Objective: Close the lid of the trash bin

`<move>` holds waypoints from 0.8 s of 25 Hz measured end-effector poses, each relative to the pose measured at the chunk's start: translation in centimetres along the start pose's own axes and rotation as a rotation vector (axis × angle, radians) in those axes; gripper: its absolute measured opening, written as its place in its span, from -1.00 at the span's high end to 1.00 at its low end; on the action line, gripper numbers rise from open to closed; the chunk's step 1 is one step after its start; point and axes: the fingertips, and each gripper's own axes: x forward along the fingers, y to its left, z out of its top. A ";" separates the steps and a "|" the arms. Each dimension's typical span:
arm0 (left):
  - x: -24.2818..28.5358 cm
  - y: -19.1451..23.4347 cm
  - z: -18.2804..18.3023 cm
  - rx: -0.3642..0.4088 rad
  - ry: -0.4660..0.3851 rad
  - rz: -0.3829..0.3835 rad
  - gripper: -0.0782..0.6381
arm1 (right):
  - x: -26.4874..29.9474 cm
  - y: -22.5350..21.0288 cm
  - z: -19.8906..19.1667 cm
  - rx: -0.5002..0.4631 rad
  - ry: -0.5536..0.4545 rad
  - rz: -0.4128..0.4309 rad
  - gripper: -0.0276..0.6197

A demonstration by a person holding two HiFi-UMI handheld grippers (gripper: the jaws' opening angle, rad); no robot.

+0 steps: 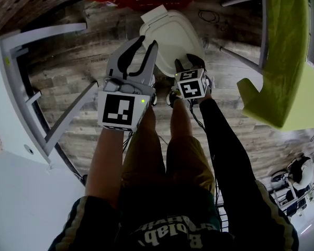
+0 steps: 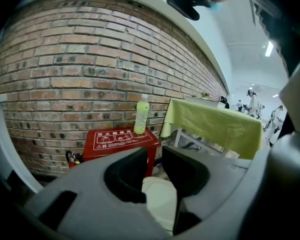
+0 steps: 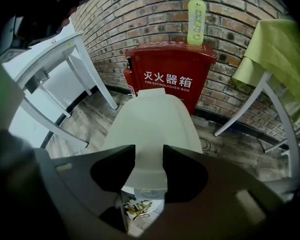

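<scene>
The trash bin's white lid (image 1: 175, 33) lies on the floor ahead of the person's knees, in front of a red box. In the right gripper view the lid (image 3: 152, 119) fills the middle, and under its near edge a gap shows yellowish litter (image 3: 135, 209) inside the bin. My right gripper (image 1: 190, 61) points steeply down just over that near edge, open (image 3: 149, 156), with the lid's front lip seen between the jaws and not pinched. My left gripper (image 1: 145, 42) is held higher at the left, open (image 2: 154, 156), with only a patch of the lid (image 2: 160, 199) showing below its jaws.
A red fire extinguisher box (image 3: 170, 76) stands against the brick wall behind the bin, with a green drink bottle (image 3: 195, 16) on top. A table with a yellow-green cloth (image 1: 282, 61) is at the right. White table legs (image 1: 42, 35) are at the left.
</scene>
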 end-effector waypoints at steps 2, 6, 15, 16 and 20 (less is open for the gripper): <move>0.0 0.1 -0.1 0.000 0.000 0.001 0.49 | 0.2 0.0 -0.5 -0.004 0.008 0.001 0.33; 0.2 0.4 -0.2 -0.006 0.002 0.005 0.49 | 0.7 0.0 -1.3 -0.012 0.034 0.008 0.33; 0.6 0.1 -0.6 -0.018 0.007 -0.008 0.49 | 1.7 -0.1 -2.1 -0.024 0.077 0.017 0.33; 0.7 0.1 -0.6 -0.020 0.009 -0.008 0.49 | 1.8 -0.1 -2.2 -0.025 0.079 0.017 0.33; 0.8 0.4 -0.8 -0.026 0.010 -0.004 0.49 | 2.2 -0.1 -2.6 -0.019 0.091 0.019 0.33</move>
